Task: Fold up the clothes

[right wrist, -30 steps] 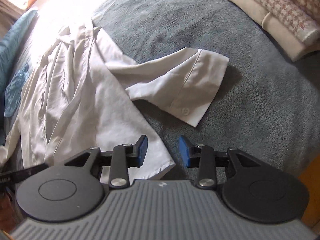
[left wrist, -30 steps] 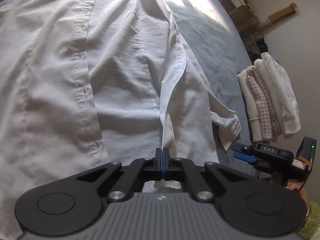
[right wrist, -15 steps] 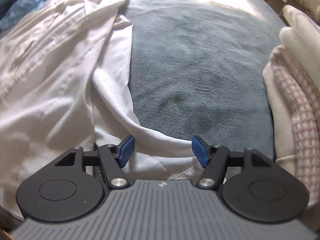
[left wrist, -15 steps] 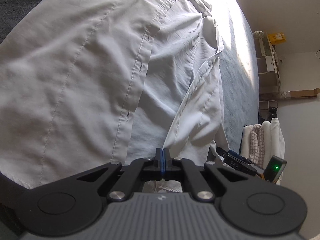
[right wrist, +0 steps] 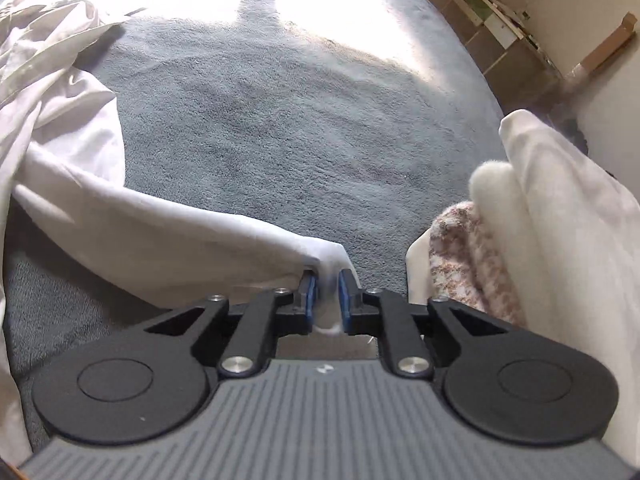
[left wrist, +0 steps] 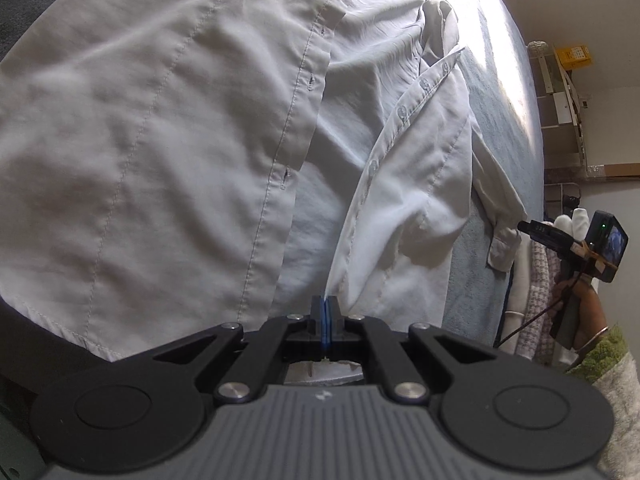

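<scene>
One white shirt (left wrist: 168, 128) lay spread across one grey-blue blanket (right wrist: 304, 120), with four buttons (left wrist: 401, 111) showing along its right placket and four buttonholes (left wrist: 285, 175) along the left one, and one cuffed sleeve (left wrist: 505, 246) reaching out to the right. Two grippers were in view, the left gripper (left wrist: 325, 316) near the shirt's hem and the right gripper (right wrist: 328, 294) at the sleeve end, and one hand (left wrist: 576, 300) of the person showed at the far right. One stack of folded clothes (right wrist: 532, 240) sat to the right, and three pieces could be counted in it, two cream or white and one with a pink check.
</scene>
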A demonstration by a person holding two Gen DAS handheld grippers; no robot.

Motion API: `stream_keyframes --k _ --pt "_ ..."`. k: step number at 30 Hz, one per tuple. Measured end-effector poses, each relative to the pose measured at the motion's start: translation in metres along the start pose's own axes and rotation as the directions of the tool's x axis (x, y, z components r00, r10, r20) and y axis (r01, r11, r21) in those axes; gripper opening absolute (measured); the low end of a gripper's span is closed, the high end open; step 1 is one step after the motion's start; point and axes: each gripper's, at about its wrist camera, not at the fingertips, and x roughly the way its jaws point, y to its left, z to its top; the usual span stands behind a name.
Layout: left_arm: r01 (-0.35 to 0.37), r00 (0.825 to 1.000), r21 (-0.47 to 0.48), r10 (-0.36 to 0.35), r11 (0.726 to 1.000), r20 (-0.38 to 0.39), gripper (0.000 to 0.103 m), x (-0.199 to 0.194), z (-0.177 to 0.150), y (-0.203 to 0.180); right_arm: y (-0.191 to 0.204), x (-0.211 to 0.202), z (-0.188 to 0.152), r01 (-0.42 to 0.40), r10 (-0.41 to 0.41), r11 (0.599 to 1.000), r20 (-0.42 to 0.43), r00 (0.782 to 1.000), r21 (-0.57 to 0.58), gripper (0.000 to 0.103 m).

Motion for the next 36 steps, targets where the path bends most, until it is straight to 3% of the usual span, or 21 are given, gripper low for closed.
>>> stream_keyframes --k 3,6,9,10,12,15,17,18,19,20,23,28,32,36 --pt "-0.011 1.000 0.014 0.011 1.000 -0.007 0.000 0.003 0.002 -0.003 0.001 -0.020 -0.009 -0.007 0.008 1.000 0.012 1.000 -0.025 0.055" --pt "-0.015 1.000 0.014 0.015 1.000 -0.013 0.000 0.006 0.004 -0.005 0.000 -0.066 -0.032 -0.025 0.028 0.998 0.040 0.999 -0.064 0.061" --pt "-0.019 1.000 0.015 0.019 1.000 -0.020 0.000 0.008 0.006 -0.005 -0.003 -0.107 -0.055 -0.204 0.205 0.979 0.030 0.978 -0.023 0.067" --pt "-0.020 1.000 0.017 0.020 1.000 -0.023 0.000 0.010 0.006 -0.005 -0.001 -0.113 -0.063 -0.317 0.317 0.949 -0.009 0.949 0.012 0.068" --pt "-0.025 0.999 0.023 0.026 0.999 -0.032 0.000 0.012 0.007 -0.006 0.006 -0.110 -0.082 -0.494 0.503 0.863 -0.091 0.859 0.111 0.069" --pt "-0.032 0.999 0.039 0.034 0.999 -0.040 0.000 0.011 0.007 -0.007 0.030 -0.087 -0.113 -0.581 0.628 0.774 -0.188 0.755 0.251 0.068" --pt "-0.040 0.998 0.055 0.042 0.998 -0.042 0.000 0.009 0.007 -0.007 0.045 -0.068 -0.128 -0.596 0.680 0.725 -0.220 0.699 0.345 0.065" --pt "-0.041 0.998 0.051 0.043 0.998 -0.043 0.000 0.006 0.007 -0.006 0.052 -0.061 -0.136 -0.597 0.698 0.706 -0.234 0.677 0.381 0.052" --pt "-0.043 0.998 0.046 0.045 0.998 -0.043 0.000 0.003 0.007 -0.005 0.060 -0.060 -0.142 -0.593 0.701 0.704 -0.248 0.669 0.392 0.039" --pt "-0.044 0.998 0.039 0.046 0.998 -0.043 0.000 -0.001 0.007 -0.004 0.066 -0.061 -0.147 -0.590 0.699 0.706 -0.258 0.666 0.391 0.010" --pt "-0.038 0.998 0.025 0.039 0.999 -0.040 0.000 -0.010 0.003 0.000 0.072 -0.074 -0.144 -0.593 0.671 0.738 -0.252 0.697 0.323 0.001" --pt "-0.060 0.996 0.071 0.064 0.996 -0.059 0.000 0.005 -0.008 -0.002 0.074 -0.095 -0.136 -0.579 0.632 0.774 -0.242 0.736 0.259 0.001" --pt "-0.130 0.988 0.192 0.142 0.973 -0.054 0.000 0.028 -0.013 -0.007 0.096 -0.093 -0.134 -0.520 0.540 0.841 -0.299 0.787 0.151 0.004" --pt "-0.127 0.989 0.228 0.142 0.965 -0.051 0.000 0.035 -0.013 -0.006 0.099 -0.098 -0.123 -0.475 0.491 0.870 -0.310 0.814 0.133 0.009"
